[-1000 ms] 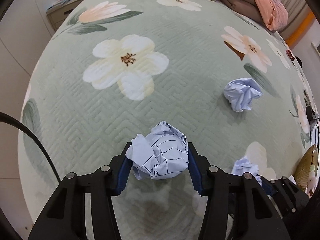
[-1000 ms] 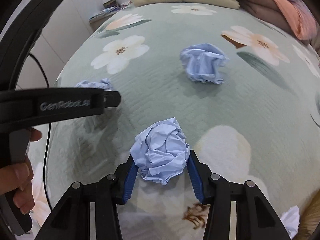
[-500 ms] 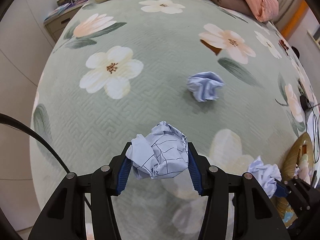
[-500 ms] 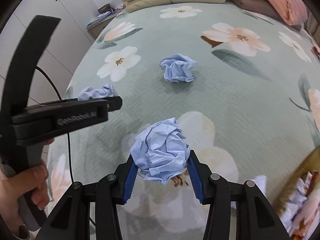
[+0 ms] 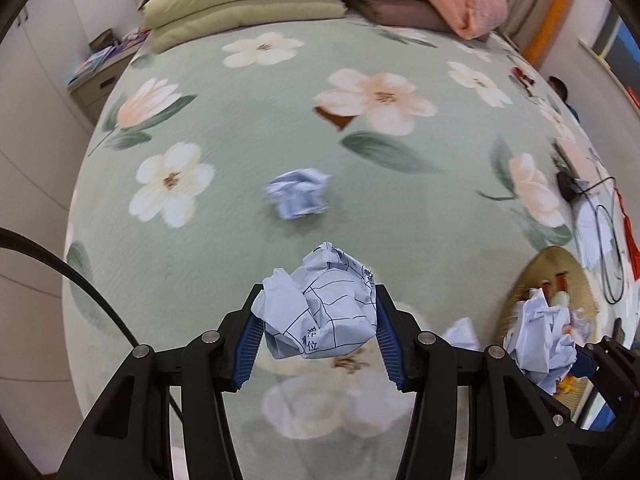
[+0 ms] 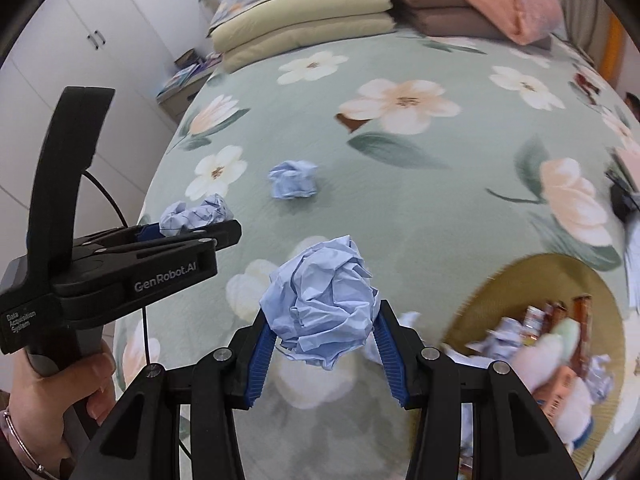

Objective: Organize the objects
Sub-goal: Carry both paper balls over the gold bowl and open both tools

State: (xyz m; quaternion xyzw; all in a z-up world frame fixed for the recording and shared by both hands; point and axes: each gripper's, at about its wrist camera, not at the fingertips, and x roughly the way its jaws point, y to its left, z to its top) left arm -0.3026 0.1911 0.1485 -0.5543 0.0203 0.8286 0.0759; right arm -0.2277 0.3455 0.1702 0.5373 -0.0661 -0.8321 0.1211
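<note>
We count three crumpled paper balls apart from those in the basket: a printed paper ball [image 5: 320, 312] clamped between the blue pads of the left gripper [image 5: 318, 334], a plain blue paper ball [image 6: 320, 312] clamped likewise in the right gripper [image 6: 320, 354], and a loose paper ball [image 5: 299, 193] lying alone on the floral bedspread [image 5: 248, 132], well apart from both. Each gripper is part-way closed on its ball and held above the bed; the wads are roughly round, so we can assign no long axis or heading. One woven basket [image 6: 516, 280] at lower right holds further paper wads and snack packets, too blurred to count.
</note>
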